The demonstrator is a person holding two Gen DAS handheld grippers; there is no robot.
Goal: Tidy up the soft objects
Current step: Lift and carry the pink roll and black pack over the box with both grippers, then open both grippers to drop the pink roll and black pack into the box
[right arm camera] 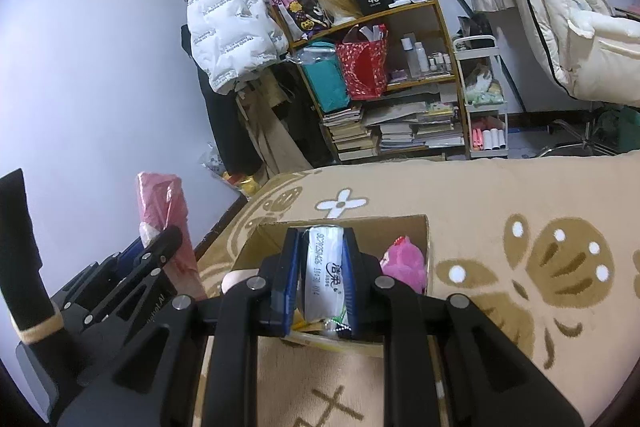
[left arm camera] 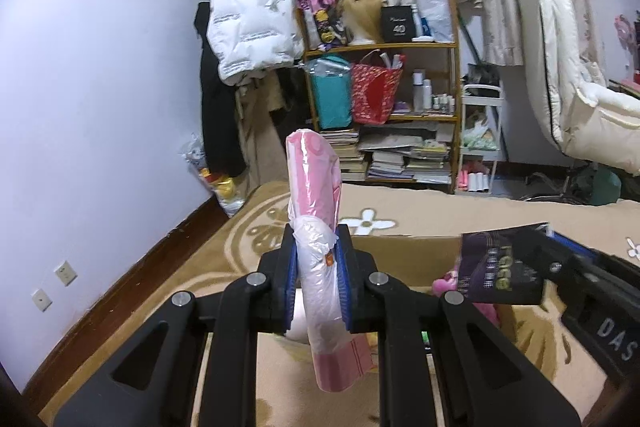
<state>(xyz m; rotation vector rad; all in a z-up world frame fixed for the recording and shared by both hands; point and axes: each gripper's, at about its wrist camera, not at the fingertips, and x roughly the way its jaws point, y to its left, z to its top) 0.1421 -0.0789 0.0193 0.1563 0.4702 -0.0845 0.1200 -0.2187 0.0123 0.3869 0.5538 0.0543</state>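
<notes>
The left hand-held gripper (left arm camera: pixel 318 283) is clenched on a roll of pink plastic bags (left arm camera: pixel 314 195), gripping it low on the thin white wrapper rather than on the firm roll, with most of the length standing above the pads. The right hand-held gripper (right arm camera: pixel 323 275) grasps a white tissue pack (right arm camera: pixel 323 267) with printed lettering, held above the open cardboard box (right arm camera: pixel 420 227) that sits on the beige patterned bed cover (right arm camera: pixel 520 187). A pink plush toy (right arm camera: pixel 404 261) already lies in the box's right side.

The main risk lies with the roll: the wrapper is slick and loose, so it may slide through the pads or tip sideways, landing on the bed instead of in the box. The tissue pack is squeezed narrow and could spring out sideways when let go, catching the box wall. In the left view the right gripper holds its pack, seen as a dark printed face (left arm camera: pixel 500 267), close over the box, so both tools lowering together may collide or knock the light box askew.
</notes>
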